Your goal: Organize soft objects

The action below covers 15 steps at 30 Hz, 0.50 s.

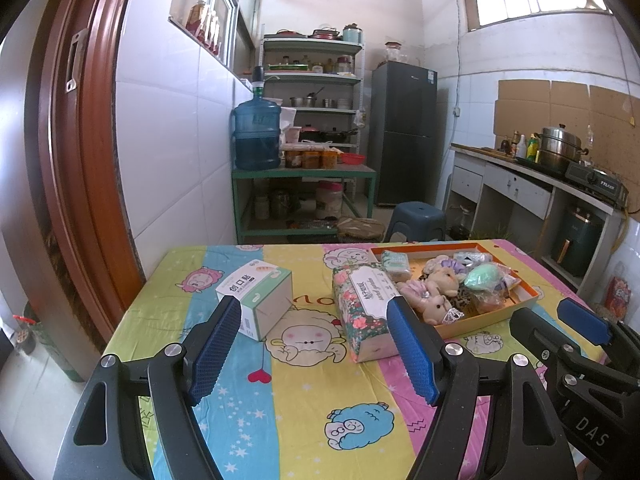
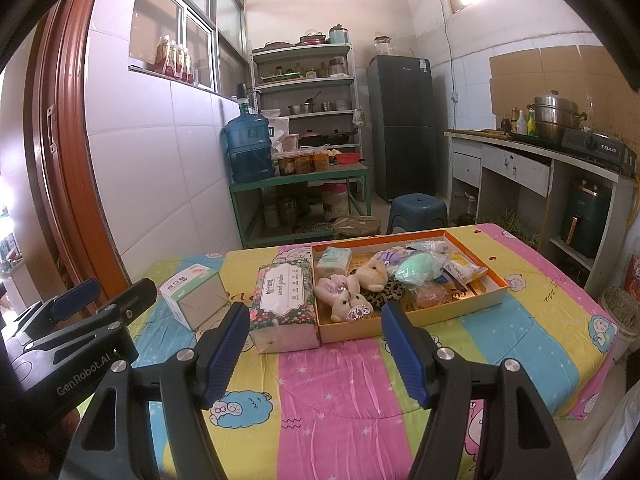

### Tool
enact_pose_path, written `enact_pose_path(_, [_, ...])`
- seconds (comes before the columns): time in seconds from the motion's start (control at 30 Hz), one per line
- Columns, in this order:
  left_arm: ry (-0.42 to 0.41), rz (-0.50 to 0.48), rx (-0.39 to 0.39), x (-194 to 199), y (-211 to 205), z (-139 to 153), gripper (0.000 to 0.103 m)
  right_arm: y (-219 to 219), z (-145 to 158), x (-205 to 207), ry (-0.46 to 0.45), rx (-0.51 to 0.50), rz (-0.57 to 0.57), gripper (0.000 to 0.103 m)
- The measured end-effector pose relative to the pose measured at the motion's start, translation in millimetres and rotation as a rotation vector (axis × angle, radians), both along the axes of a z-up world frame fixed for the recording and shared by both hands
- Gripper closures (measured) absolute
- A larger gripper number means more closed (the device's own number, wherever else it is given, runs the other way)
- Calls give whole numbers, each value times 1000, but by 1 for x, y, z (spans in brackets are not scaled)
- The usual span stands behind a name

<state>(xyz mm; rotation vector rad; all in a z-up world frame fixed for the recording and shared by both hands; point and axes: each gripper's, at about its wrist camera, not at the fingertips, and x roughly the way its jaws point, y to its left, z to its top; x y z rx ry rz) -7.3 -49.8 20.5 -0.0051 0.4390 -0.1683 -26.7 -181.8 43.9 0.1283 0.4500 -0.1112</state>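
An orange-rimmed shallow box sits on the table. It holds plush bears, a mint-green soft ball, a tissue packet and other soft items. A floral tissue pack lies against the box's left side. A white and green carton stands further left. My left gripper is open and empty above the table's near part. My right gripper is open and empty in front of the box.
The table carries a colourful cartoon cloth. Behind it stand a blue stool, a green rack with a water jug, a fridge and a counter with a stove and pot on the right.
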Motion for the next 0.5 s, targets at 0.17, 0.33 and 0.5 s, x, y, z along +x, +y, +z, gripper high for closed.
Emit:
enact_pose_path(0.17, [2, -2, -1, -1, 0, -3, 26, 0, 1, 0, 0, 1, 0, 35])
enact_pose_path(0.33, [2, -2, -2, 0, 1, -3, 26, 0, 1, 0, 1, 1, 0, 35])
enact_pose_path(0.5, [0, 1, -2, -1, 0, -4, 26, 0, 1, 0, 1, 1, -1, 35])
